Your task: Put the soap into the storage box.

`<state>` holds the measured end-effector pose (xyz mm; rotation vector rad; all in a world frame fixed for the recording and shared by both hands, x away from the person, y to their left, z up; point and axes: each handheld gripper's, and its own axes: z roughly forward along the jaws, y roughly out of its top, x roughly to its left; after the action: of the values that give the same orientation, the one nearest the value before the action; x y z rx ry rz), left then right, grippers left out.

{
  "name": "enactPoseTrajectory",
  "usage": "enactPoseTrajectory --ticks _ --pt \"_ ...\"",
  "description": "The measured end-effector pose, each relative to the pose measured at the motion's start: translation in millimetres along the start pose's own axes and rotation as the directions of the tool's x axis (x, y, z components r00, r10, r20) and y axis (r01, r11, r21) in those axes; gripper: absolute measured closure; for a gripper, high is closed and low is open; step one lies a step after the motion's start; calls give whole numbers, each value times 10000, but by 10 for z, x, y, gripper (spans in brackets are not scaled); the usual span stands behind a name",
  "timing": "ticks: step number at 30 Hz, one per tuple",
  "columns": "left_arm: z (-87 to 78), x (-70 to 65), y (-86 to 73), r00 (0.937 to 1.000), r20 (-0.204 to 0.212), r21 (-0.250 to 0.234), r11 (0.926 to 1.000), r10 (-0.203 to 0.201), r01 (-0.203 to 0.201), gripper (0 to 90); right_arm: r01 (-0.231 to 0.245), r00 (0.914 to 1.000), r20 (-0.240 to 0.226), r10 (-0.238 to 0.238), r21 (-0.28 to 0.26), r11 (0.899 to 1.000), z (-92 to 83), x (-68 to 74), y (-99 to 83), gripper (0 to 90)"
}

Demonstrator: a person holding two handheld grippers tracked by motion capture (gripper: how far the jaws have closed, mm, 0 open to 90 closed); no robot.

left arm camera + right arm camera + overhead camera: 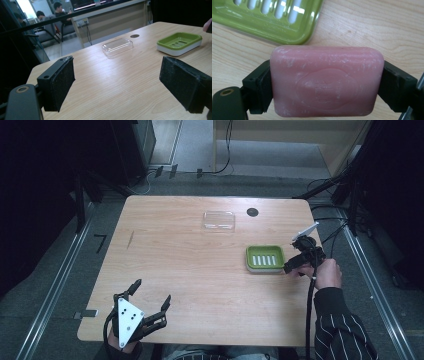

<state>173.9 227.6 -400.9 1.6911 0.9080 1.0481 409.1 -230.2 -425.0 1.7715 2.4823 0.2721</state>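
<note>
A pink bar of soap [327, 82] is clamped at its two short ends by my right gripper [327, 86], just off the wooden table. Beside it stands a green slotted soap dish [267, 22] on a white base. In the high view that right gripper [294, 263] sits at the right edge of the soap dish [265, 257], held by a hand in a striped sleeve. My left gripper [151, 296] rests near the table's front left with its jaws wide apart. Nothing lies between the pads of the left gripper [120, 85].
A clear plastic lid [219, 220] lies at the back middle of the table [175, 265], with a round cable hole [252, 212] to its right. The left gripper view has the lid [117, 46] and dish [178, 41] far ahead. Cables trail off the right side.
</note>
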Motion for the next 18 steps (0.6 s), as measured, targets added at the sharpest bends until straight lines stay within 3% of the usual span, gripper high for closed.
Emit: enactPoseTrajectory --ticks 18 --pt "8 -1 -4 10000 12 21 10000 58 -58 131 435 9990 -46 -435 24 9991 -1 115 194 133"
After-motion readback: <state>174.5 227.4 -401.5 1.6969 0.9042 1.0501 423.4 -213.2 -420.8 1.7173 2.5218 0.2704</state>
